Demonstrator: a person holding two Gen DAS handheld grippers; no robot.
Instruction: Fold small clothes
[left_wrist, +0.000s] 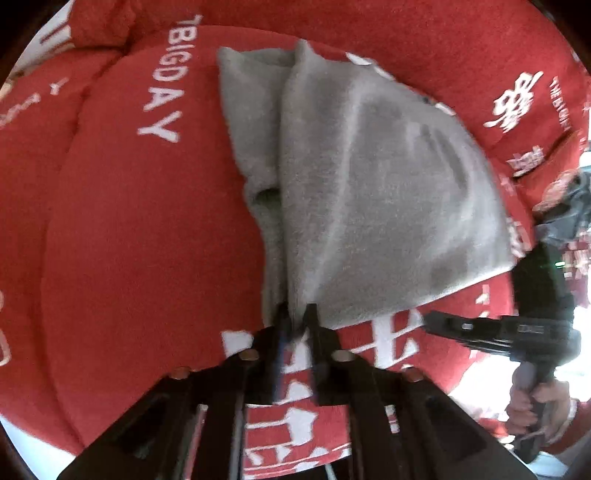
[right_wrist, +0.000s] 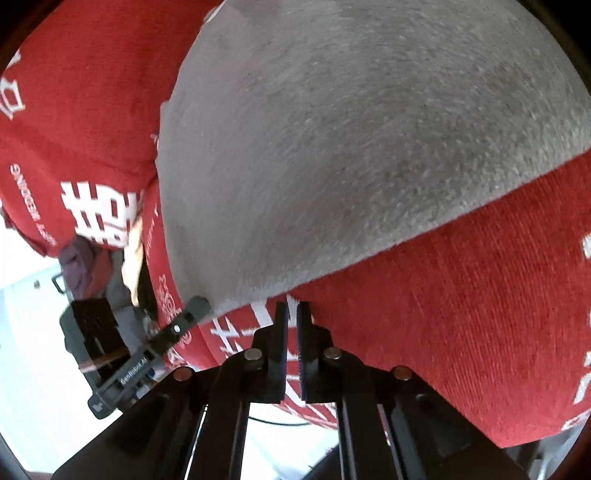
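1. The grey cloth (left_wrist: 362, 192) lies on the red blanket (left_wrist: 140, 229), already doubled over, with a second layer showing along its left side. It looks laid flat so the next fold can be made cleanly.
2. Its near corner reaches toward the blanket's near edge, where the left gripper (left_wrist: 297, 314) meets it. This seems the corner chosen to lift or pull over.
3. The left gripper's jaws are only partly apart, and a pinch of the cloth's corner sits between them. With the blur I cannot tell whether the pads are pressing on it.
4. The right gripper (right_wrist: 292, 314) is clenched with nothing between its fingers. It is poised just off the cloth's near edge, over the red blanket, apart from the cloth.
5. My guess: the right one has let go while the left works the corner.
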